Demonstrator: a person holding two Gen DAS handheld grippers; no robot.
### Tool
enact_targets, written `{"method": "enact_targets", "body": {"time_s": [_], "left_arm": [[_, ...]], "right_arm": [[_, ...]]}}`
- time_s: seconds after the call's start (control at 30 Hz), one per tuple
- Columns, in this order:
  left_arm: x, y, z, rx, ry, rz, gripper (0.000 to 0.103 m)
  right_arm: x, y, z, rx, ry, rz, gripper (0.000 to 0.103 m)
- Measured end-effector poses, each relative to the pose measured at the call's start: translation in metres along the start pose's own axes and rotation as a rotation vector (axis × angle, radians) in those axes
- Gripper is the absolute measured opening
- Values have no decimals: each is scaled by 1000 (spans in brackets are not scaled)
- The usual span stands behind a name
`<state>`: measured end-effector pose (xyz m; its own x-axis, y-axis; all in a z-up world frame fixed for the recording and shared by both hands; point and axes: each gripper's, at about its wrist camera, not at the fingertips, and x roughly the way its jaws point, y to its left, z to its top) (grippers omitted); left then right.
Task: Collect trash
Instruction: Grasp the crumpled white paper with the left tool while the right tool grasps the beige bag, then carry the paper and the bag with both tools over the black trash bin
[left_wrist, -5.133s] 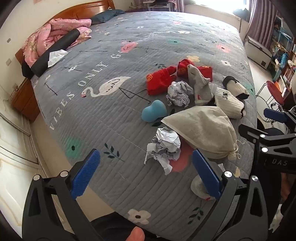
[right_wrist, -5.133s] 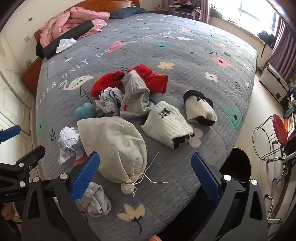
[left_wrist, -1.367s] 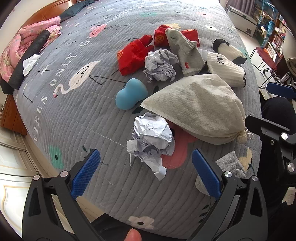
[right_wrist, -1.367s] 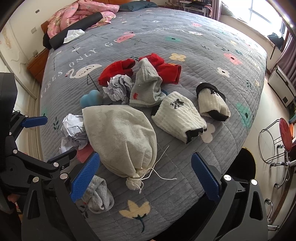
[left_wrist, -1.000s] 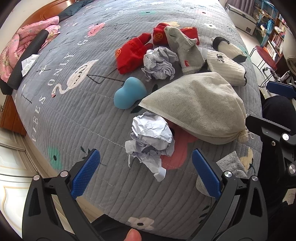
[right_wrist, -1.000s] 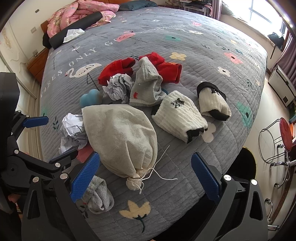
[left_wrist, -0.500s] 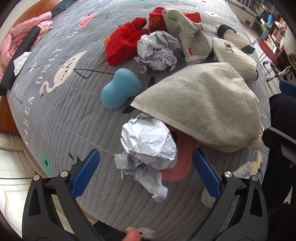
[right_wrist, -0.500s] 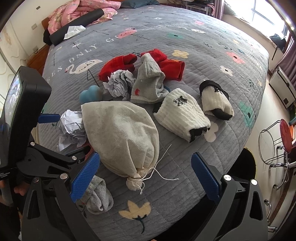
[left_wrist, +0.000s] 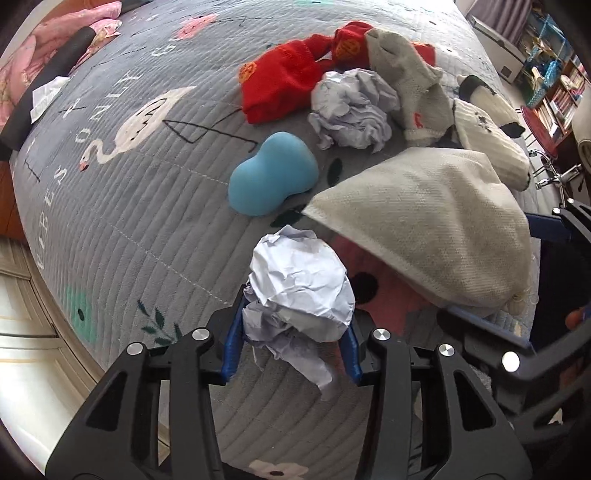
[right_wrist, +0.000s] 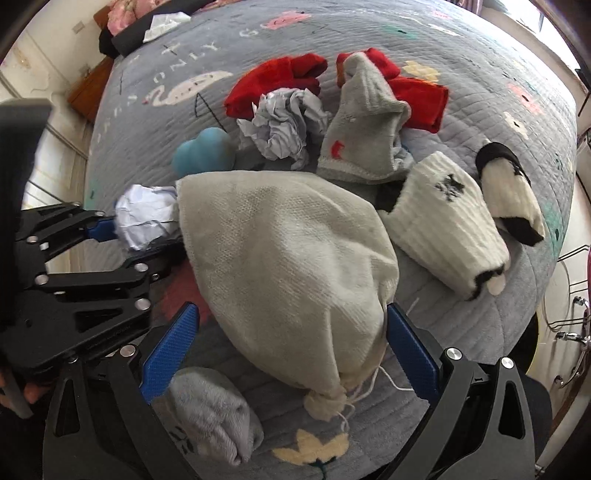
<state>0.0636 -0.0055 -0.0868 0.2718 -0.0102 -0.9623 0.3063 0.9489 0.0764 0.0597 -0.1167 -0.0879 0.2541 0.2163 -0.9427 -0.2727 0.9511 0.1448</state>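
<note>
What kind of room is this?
Most likely a bedroom: everything lies on a bed with a grey quilted bedspread, pink bedding is bunched by the wooden headboard, and socks such as the red sock lie scattered about.

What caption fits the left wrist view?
Left gripper shut on a crumpled paper ball beside a drawstring bag on the quilted bed.

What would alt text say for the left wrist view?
The left tool is shut on a crumpled paper ball on a grey quilted bed. Beyond lie a blue sponge, a second paper ball, socks and a beige drawstring bag.
</note>
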Motion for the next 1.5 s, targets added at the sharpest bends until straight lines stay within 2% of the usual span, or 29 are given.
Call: {"method": "enact_targets", "body": {"time_s": [0.03, 0.07, 0.13, 0.23, 0.27, 0.37, 0.5, 0.67, 0.9, 1.13, 1.23, 1.5], "left_arm": [[1, 4, 1, -11, 4, -15, 43], [1, 6, 3, -19, 6, -27, 43], [-1, 7, 3, -28, 5, -19, 43], [-4, 11, 2, -39, 6, -15, 42], [-6, 11, 1, -44, 7, -15, 43], [-20, 8, -3, -46, -11, -10, 43], [-40, 5, -6, -49, -34, -5, 43], [-56, -11, -4, -26, -47, 14, 43], [-68, -45, 7, 30, -51, 43, 43], [-77, -96, 28, 113, -72, 17, 43], [-81, -125, 36, 152, -78, -5, 43], [-79, -196, 56, 256, -73, -45, 43]], "right_arm": [[6, -1, 2, 4, 9, -6, 94], [11, -2, 3, 6, 7, -8, 89], [16, -2, 5, -17, 2, -31, 72], [0, 0, 3, -60, -27, -1, 51], [-7, 0, 1, -73, -36, 24, 48], [-33, -5, -6, -85, -66, 159, 48], [-59, -20, -15, -80, -106, 181, 48], [-72, -42, -20, -60, -110, 140, 49], [-93, -71, -33, -20, -161, 141, 49], [-121, -124, -50, 70, -242, 98, 49], [-126, -147, -59, 121, -258, 65, 50], [-135, -198, -85, 223, -287, 41, 50]]}}
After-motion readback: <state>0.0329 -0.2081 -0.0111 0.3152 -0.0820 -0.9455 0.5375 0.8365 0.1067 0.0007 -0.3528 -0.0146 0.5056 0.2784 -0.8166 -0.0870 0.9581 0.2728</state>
